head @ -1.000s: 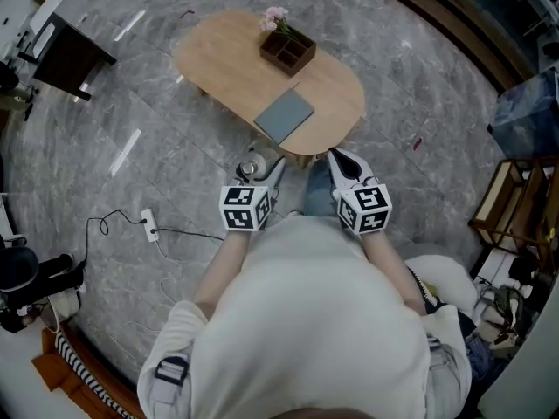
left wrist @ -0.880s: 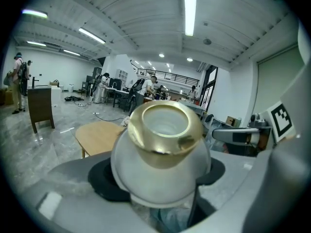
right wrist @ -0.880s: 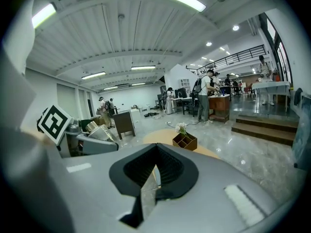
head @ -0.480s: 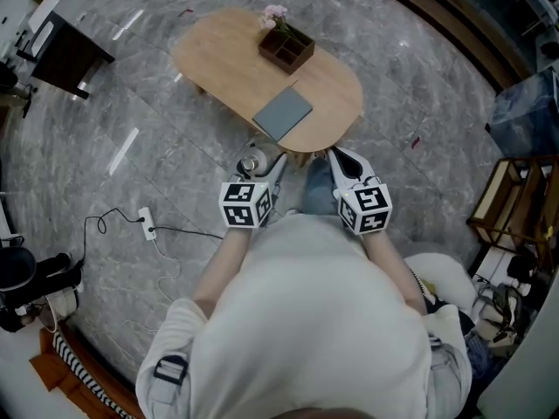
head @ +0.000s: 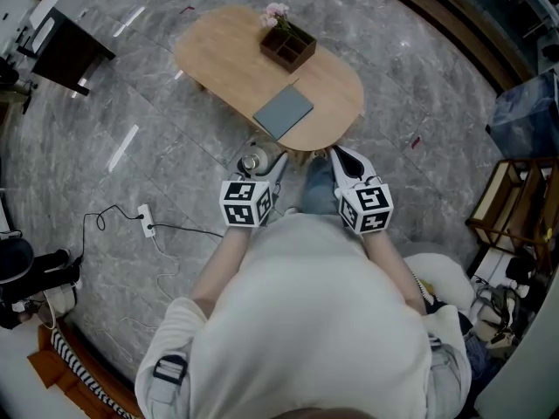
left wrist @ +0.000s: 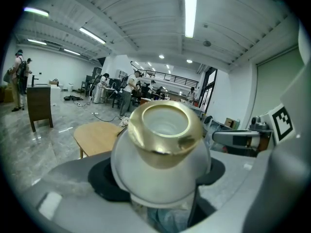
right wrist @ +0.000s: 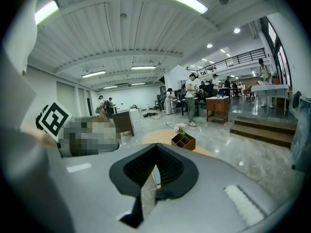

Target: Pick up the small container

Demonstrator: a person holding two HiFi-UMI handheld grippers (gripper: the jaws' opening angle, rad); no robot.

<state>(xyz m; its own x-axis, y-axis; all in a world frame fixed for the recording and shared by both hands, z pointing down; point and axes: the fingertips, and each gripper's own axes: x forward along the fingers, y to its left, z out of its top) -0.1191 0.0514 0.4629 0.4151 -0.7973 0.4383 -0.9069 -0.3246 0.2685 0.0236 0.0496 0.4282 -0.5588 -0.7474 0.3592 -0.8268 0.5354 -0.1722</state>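
The small container [left wrist: 160, 154] is a white round pot with a gold rim, and it fills the left gripper view, clamped between the jaws. In the head view it [head: 251, 161] shows just past the left gripper [head: 262, 171], held in the air near the table's near edge. My right gripper [head: 339, 157] hovers beside it, a little to the right. Its black pads [right wrist: 167, 171] meet with nothing between them in the right gripper view.
An oval wooden table [head: 229, 65] stands ahead, with a grey notebook [head: 283, 113] and a brown compartment box with pink flowers [head: 286, 44] on it. A power strip with cable [head: 147, 225] lies on the marble floor at left. A dark desk [head: 72, 58] is far left.
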